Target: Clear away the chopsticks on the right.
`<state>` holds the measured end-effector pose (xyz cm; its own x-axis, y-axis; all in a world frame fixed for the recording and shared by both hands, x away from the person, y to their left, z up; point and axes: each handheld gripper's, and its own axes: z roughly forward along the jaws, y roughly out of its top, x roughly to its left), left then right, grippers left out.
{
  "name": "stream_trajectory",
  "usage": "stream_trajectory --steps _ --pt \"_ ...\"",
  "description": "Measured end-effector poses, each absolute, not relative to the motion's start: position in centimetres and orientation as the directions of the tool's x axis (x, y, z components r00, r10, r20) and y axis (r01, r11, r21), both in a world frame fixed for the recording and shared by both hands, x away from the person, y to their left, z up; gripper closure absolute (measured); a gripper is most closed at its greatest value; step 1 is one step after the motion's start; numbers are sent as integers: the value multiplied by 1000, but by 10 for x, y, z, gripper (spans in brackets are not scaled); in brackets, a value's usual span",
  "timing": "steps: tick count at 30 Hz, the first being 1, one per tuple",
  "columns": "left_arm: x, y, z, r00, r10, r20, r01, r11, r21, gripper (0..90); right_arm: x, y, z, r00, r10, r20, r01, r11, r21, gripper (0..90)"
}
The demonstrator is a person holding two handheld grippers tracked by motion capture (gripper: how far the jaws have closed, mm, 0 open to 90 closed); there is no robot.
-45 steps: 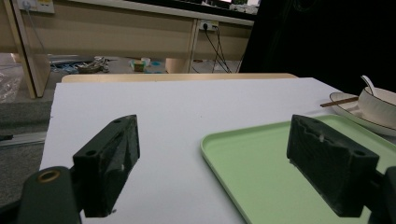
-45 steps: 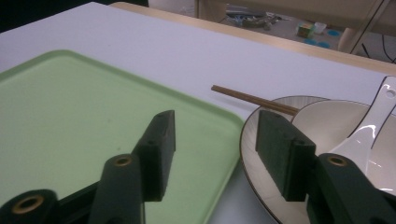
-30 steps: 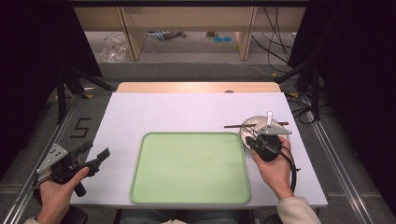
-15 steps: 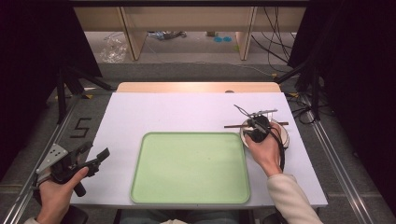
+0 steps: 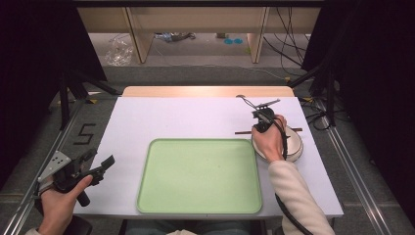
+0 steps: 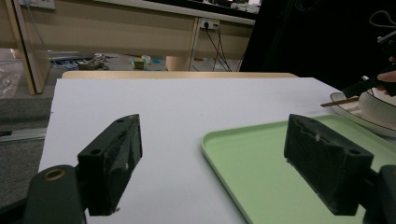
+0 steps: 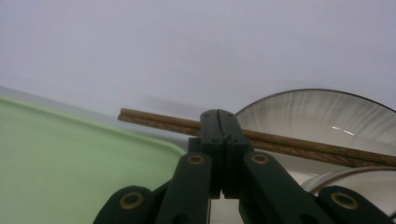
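Change since a second ago, near to far: left tool (image 5: 99, 159) holds its station at the lower left of the high view, just off the counter (image 5: 161, 115) edge, jaws wide apart and empty. Right tool (image 5: 258, 128) has shifted from above the plate (image 5: 295, 147) toward the far side, and now sits at the plate's upper-left edge. Its jaws are closed flat together with nothing seen between them. In the right gripper view the closed tips (image 7: 219, 116) stand directly in front of the chopsticks (image 7: 154, 120).

Chopsticks (image 5: 242, 132) have not moved; they lie side by side across the plate's far rim, one end jutting toward the tray. Judgement: this is an approach, not yet a pick; the jaws must open before any grasp.

Containers: green tray (image 5: 195, 205), centre of the counter, is empty. The plate, just right of it, carries a white bowl (image 6: 379, 103); its contents cannot be told, as the right hand (image 5: 270, 142) covers it.
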<state>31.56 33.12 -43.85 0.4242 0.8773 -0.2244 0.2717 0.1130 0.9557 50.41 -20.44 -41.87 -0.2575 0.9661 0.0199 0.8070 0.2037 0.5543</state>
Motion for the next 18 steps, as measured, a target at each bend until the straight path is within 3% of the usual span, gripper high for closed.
stream_trajectory --steps 9,18 --pt "316 332 -439 424 877 -226 274 113 955 192 518 -204 -427 -273 962 -28 812 246 529 900" --pt "316 331 -439 425 877 -226 274 113 955 193 520 -203 -431 -246 969 -16 827 218 518 900"
